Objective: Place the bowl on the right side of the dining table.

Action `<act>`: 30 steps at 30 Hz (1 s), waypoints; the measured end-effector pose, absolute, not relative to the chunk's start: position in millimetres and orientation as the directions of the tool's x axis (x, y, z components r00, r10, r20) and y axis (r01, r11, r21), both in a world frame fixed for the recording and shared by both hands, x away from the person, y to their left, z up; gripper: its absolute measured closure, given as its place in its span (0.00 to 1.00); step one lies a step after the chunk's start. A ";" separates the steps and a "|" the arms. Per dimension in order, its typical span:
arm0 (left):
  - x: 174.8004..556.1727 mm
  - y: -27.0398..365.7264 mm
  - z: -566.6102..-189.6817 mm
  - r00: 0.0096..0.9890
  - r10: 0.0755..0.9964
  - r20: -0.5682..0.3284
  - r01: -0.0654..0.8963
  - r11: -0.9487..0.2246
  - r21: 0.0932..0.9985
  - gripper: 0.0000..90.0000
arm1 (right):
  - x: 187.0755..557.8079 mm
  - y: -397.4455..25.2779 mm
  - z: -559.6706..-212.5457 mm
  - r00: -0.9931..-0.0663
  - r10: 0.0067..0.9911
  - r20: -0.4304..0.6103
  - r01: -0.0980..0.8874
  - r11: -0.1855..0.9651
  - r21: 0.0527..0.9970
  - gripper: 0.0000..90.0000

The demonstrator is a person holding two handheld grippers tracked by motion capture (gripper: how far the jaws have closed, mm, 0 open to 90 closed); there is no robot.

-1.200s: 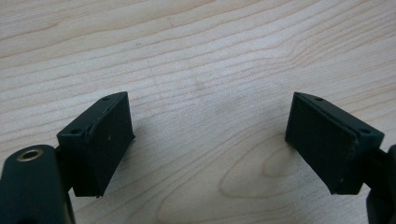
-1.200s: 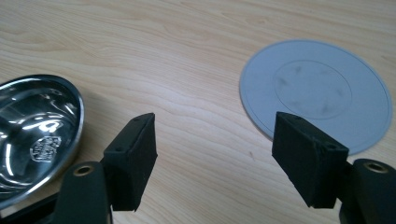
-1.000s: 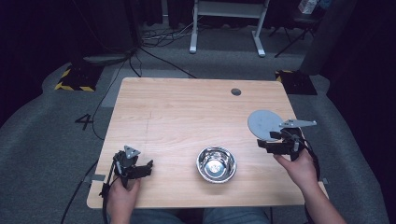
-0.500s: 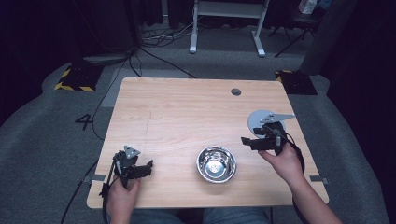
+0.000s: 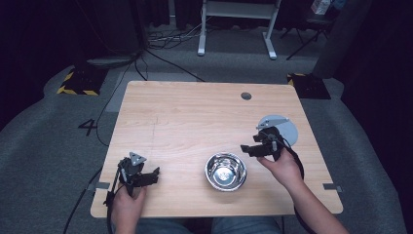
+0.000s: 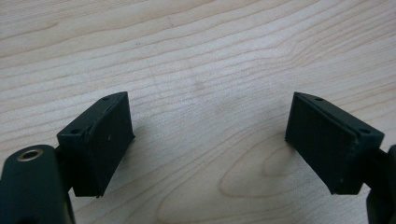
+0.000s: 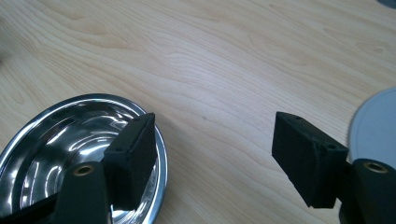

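While the right gripper (image 5: pixel 249 148) is held low over the table (image 5: pixel 185 117) at the right side, its two black jaws are spread wide apart with nothing between them. In the right gripper view, bare wood is seen in the gap of the right gripper (image 7: pixel 212 154), and the rim of the steel bowl (image 7: pixel 70 144) is met just behind the left-hand jaw, though whether the jaw touches it cannot be told. From the high view, the steel bowl (image 5: pixel 225 171) is placed near the front edge of the table, just to the left of and slightly nearer than the right gripper, and it is seen to be empty. A flat grey disc (image 5: pixel 287 129) is laid just beyond and to the right of that gripper, and its pale edge is caught beside the right-hand jaw as the grey disc (image 7: pixel 373 126). Farther to the left, near the front left corner, the left gripper (image 5: pixel 151 174) is held over bare wood, well apart from the bowl. In its own view, the jaws of the left gripper (image 6: pixel 208 140) are likewise set wide apart and empty. A small dark round hole (image 5: pixel 246 96) is set in the far part of the table.
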State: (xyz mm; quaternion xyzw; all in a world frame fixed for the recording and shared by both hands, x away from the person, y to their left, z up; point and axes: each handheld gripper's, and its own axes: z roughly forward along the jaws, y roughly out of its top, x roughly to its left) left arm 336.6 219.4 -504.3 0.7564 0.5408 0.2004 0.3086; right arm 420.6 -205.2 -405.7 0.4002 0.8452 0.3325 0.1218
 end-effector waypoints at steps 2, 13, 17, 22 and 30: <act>336.6 219.5 -504.3 0.335 0.942 -0.031 0.694 -0.225 0.684 0.17 | 421.1 -201.0 -409.5 -0.655 0.753 0.063 0.600 0.468 0.648 0.34; 336.6 219.5 -504.3 0.335 0.942 -0.031 0.695 -0.225 0.683 0.17 | 424.7 -177.5 -434.9 -0.686 0.719 0.109 0.643 0.529 0.554 0.36; 336.6 219.5 -504.3 0.335 0.942 -0.031 0.694 -0.224 0.684 0.17 | 424.6 -168.9 -443.5 -0.697 0.704 0.136 0.653 0.545 0.526 0.40; 336.6 219.5 -504.3 0.335 0.942 -0.031 0.694 -0.225 0.684 0.17 | 426.3 -166.2 -450.5 -0.689 0.707 0.155 0.674 0.549 0.494 0.48; 336.6 219.4 -504.3 0.335 0.942 -0.031 0.694 -0.224 0.684 0.17 | 432.3 -168.6 -466.0 -0.678 0.704 0.212 0.711 0.555 0.431 0.71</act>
